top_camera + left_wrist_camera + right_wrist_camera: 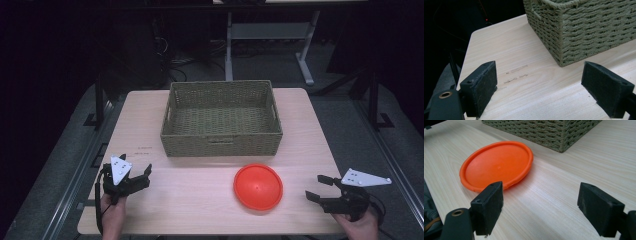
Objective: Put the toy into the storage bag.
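An orange round plate (258,186) lies flat on the wooden table (200,195), in front of a green woven basket (221,119). My right gripper (318,187) rests at the table's right front, open, a short way right of the plate. In the right gripper view the plate (496,165) lies ahead and left of the wide-apart jaws, and the basket's corner (559,135) stands behind it. My left gripper (144,175) sits at the left front, open with nothing between its jaws. The left gripper view looks past the bare table (534,85) to the basket's near corner (579,32).
The basket is empty and takes up the middle back of the table. A metal frame (270,30) and cables lie on the dark floor beyond. Bare wood stretches between the two grippers along the front edge.
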A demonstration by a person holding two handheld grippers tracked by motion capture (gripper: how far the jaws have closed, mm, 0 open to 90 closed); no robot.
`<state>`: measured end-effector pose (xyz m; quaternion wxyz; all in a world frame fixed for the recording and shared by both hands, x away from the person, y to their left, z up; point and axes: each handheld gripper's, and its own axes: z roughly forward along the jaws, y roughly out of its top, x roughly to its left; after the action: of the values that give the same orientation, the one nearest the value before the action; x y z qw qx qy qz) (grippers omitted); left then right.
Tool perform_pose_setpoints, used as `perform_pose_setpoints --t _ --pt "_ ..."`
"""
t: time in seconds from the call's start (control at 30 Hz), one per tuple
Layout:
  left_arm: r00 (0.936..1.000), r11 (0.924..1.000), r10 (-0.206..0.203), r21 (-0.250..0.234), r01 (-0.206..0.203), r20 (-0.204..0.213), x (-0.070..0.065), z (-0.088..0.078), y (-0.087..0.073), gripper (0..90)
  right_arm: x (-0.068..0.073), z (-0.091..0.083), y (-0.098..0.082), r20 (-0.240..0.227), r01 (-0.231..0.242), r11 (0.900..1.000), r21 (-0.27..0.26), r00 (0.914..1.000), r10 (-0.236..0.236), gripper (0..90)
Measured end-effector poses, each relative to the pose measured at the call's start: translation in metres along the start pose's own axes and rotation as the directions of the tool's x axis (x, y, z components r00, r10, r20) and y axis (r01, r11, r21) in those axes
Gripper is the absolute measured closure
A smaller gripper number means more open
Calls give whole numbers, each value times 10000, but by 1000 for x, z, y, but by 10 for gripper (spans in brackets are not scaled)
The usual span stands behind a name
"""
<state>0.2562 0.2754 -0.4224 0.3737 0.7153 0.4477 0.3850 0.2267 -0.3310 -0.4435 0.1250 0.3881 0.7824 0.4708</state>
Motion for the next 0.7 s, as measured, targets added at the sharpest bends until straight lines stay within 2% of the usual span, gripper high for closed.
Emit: perform_pose_setpoints --t 0.17,0.57,0.7 --pt "10000 10000 -19 18 19 84 1 1 -1 127 1 2 4 -144 -59 10000 27 9999 59 203" --pt "9998 10000 33 -69 -32 185 0 -1 -1 128 12 18 27 -302 441 9982 417 9986 -428 207" --pt "9999 10000 -17 -69 18 165 0 0 -1 128 12 27 34 -511 441 9961 766 9979 -403 214"
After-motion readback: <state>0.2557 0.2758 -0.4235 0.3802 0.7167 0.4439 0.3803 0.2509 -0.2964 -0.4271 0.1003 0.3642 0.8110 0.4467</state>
